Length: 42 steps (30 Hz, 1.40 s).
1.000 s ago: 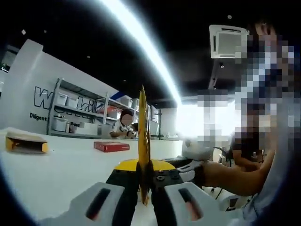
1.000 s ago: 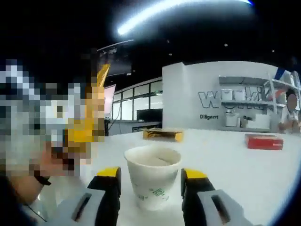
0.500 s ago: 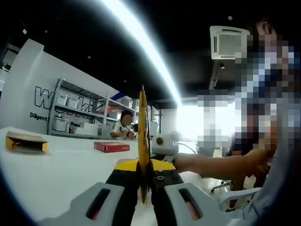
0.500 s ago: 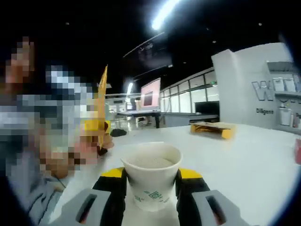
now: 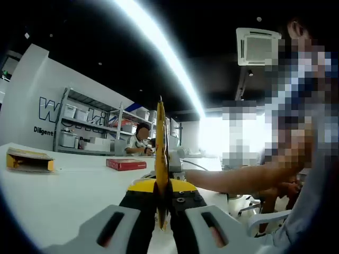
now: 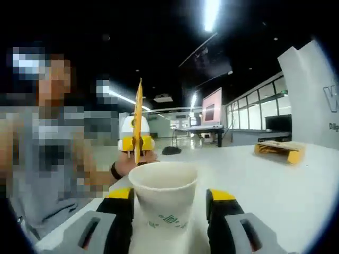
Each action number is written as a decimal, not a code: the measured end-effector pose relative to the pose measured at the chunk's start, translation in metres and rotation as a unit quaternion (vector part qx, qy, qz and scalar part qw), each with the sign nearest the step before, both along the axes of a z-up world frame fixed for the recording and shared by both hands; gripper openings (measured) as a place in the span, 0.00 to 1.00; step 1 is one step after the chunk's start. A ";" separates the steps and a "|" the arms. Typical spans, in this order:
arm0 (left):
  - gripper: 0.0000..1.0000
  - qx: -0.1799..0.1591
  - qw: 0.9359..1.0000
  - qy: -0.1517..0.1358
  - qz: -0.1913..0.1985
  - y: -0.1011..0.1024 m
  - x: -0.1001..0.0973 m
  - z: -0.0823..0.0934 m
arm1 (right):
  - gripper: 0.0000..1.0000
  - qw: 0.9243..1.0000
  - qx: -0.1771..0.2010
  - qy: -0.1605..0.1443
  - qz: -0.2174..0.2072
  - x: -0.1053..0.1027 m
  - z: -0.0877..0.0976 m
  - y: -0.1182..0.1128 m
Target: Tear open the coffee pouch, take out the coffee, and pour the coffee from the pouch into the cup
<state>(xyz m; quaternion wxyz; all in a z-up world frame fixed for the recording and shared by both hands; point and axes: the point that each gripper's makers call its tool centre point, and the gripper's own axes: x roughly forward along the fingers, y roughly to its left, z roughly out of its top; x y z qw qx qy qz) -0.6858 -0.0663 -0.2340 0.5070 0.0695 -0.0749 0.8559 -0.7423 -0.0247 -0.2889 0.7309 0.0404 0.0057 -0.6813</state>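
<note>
In the left gripper view, the left gripper has its two jaws pressed together on the coffee pouch. The pouch is thin and yellow. It stands straight up between the jaws, and we see it from its edge. The jaws have black pads with yellow tips. Under them is a white table. A red box lies flat on the table, far behind the pouch. A yellow and brown carton lies off to the left side. Behind the table is a white wall with dark letters, and grey shelves with white bins on them. A person's bare arm reaches in from the right, behind the jaws.

In the right gripper view, the right gripper has the white paper cup between its jaws. The cup stands upright and has a small green mark low on its side. The jaws sit close on each side of the cup, but it is hard to see if they really touch it, so I cannot tell if they squeeze it. Behind the cup, the left gripper holds the yellow pouch up, well back from the cup. The same carton lies on the table at the right. A long bright light shines on the dark ceiling.
</note>
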 end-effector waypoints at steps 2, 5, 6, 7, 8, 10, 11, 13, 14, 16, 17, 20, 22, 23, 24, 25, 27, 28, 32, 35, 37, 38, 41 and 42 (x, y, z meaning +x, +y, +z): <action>0.10 0.003 1.000 0.000 -0.001 -0.001 0.000 0.001 | 0.67 0.999 0.027 0.002 -0.047 -0.001 -0.002 0.006; 0.10 0.004 1.000 -0.001 -0.001 -0.001 0.000 0.001 | 0.68 0.989 0.040 0.021 -0.144 0.001 -0.001 0.014; 0.10 0.005 1.000 -0.001 -0.001 -0.001 0.000 0.001 | 0.68 0.983 0.042 0.027 -0.179 0.003 0.000 0.017; 0.10 0.005 1.000 -0.001 -0.002 -0.001 0.000 0.001 | 0.67 0.973 0.043 0.025 -0.224 0.002 -0.001 0.020; 0.10 0.006 1.000 0.000 -0.002 -0.001 0.000 0.002 | 0.68 0.963 0.045 0.023 -0.264 0.003 -0.001 0.023; 0.10 0.005 1.000 -0.001 -0.002 -0.001 0.000 0.001 | 0.70 0.941 0.030 0.051 -0.333 0.002 0.005 0.023; 0.10 0.005 1.000 -0.001 -0.002 -0.001 0.000 0.001 | 0.70 0.929 0.032 0.050 -0.364 0.005 0.005 0.021; 0.10 0.004 1.000 0.000 -0.001 -0.001 0.001 0.001 | 0.69 0.919 0.025 0.066 -0.388 0.006 0.008 0.014; 0.10 0.004 1.000 0.000 -0.001 -0.001 0.001 0.001 | 0.69 0.910 0.038 0.062 -0.408 0.004 0.001 0.013; 0.10 0.003 1.000 0.000 0.000 -0.001 0.001 0.001 | 0.69 0.907 0.045 0.055 -0.416 0.001 -0.005 0.003; 0.10 0.003 1.000 0.001 0.000 -0.002 0.001 0.001 | 0.67 0.907 0.041 0.047 -0.417 0.000 -0.008 0.000; 0.10 0.005 1.000 0.000 -0.001 -0.002 0.001 0.001 | 0.64 0.893 0.070 0.050 -0.442 -0.007 -0.015 0.004; 0.10 0.007 1.000 0.001 -0.001 -0.002 0.001 0.002 | 0.57 0.894 0.057 0.031 -0.444 -0.008 -0.014 0.008; 0.10 0.007 1.000 0.000 -0.002 -0.002 0.001 0.002 | 0.52 0.893 0.053 0.030 -0.445 -0.008 -0.013 0.010; 0.10 0.008 1.000 0.000 -0.002 -0.002 0.002 0.002 | 0.50 0.895 0.055 0.034 -0.440 -0.007 -0.013 0.008; 0.10 0.008 1.000 0.001 -0.003 -0.002 0.002 0.003 | 0.46 0.897 0.056 0.033 -0.437 -0.006 -0.013 0.007; 0.10 0.007 1.000 0.001 -0.002 -0.001 0.002 0.002 | 0.45 0.897 0.057 0.036 -0.436 -0.007 -0.012 0.008; 0.10 0.006 1.000 0.002 -0.001 -0.001 0.001 0.002 | 0.43 0.898 0.056 0.035 -0.434 -0.007 -0.012 0.008; 0.10 0.006 1.000 0.003 0.000 -0.002 0.001 0.002 | 0.38 0.900 0.057 0.034 -0.431 -0.009 -0.012 0.006; 0.10 0.005 1.000 0.002 0.001 -0.001 0.001 0.002 | 0.38 0.900 0.057 0.033 -0.430 -0.010 -0.012 0.006; 0.10 0.004 1.000 0.003 0.001 -0.001 0.001 0.002 | 0.39 0.901 0.061 0.039 -0.428 -0.009 -0.012 0.005; 0.10 0.003 1.000 0.003 0.002 -0.001 0.001 0.002 | 0.42 0.903 0.062 0.043 -0.424 -0.008 -0.012 0.003; 0.10 0.003 1.000 0.003 0.002 -0.001 0.001 0.002 | 0.50 0.908 0.067 0.046 -0.410 -0.005 -0.013 0.002; 0.10 0.004 1.000 0.003 0.002 -0.001 0.001 0.002 | 0.52 0.909 0.061 0.057 -0.408 -0.006 -0.010 0.002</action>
